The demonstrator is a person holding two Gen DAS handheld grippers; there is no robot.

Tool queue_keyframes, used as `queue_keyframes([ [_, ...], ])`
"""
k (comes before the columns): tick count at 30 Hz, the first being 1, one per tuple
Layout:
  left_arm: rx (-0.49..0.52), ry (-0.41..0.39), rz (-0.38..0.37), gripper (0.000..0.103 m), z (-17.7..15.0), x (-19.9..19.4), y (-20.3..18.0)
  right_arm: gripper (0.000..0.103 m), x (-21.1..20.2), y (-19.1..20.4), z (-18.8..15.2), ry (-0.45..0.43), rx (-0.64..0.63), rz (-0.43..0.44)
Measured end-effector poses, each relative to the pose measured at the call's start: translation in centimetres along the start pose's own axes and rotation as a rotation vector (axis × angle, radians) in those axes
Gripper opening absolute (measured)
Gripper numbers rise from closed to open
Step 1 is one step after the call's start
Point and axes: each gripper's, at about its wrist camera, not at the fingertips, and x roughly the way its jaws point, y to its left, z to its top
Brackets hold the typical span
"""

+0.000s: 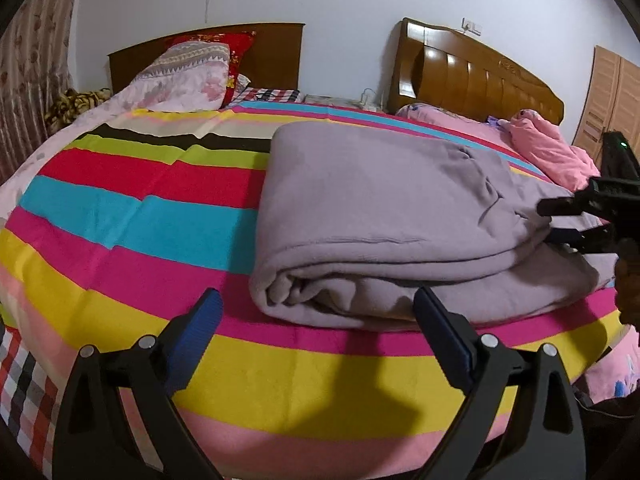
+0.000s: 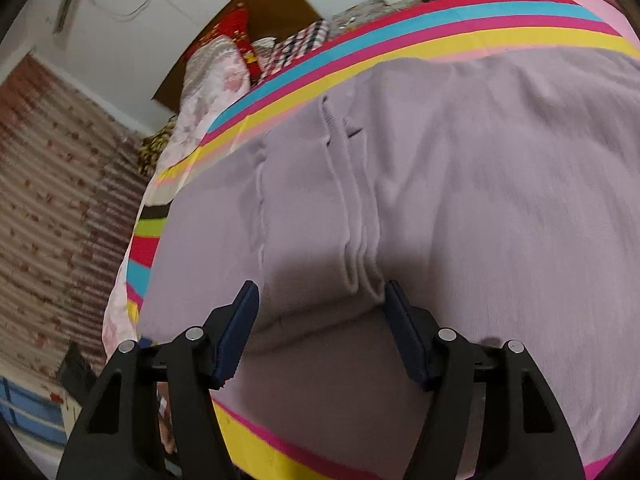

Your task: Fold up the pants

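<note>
The pale purple pants [image 1: 384,224] lie folded in layers on the striped bedspread [image 1: 132,216]. My left gripper [image 1: 320,320] is open and empty, just in front of the folded near edge. My right gripper shows in the left wrist view [image 1: 560,222] at the pants' right end, jaws apart around the cloth edge. In the right wrist view the right gripper [image 2: 320,312] is open, hovering close over the pants [image 2: 460,184], with a bunched ridge of cloth [image 2: 360,248] by its right finger.
Pillows [image 1: 188,76] and a wooden headboard [image 1: 208,52] stand at the far end. A second bed with a pink quilt [image 1: 548,148] lies to the right. A patterned curtain [image 2: 52,200] hangs at the left. A wardrobe [image 1: 612,96] is at far right.
</note>
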Motion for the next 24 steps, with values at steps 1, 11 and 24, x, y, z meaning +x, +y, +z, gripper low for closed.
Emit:
queue_keyframes([
  [1,0.003,-0.003,0.002,0.096,-0.1,0.0,0.1,0.065,-0.1,0.1,0.1,0.000,-0.008,-0.006],
  [11,-0.042,-0.001,-0.017,0.097,-0.6,-0.2,1.3,0.018,-2.4,0.3,-0.3,-0.062,-0.022,0.120],
  [24,-0.010,0.002,0.158,0.097,3.0,1.5,0.9,0.018,-10.0,14.8,7.0,-0.299,-0.326,0.347],
])
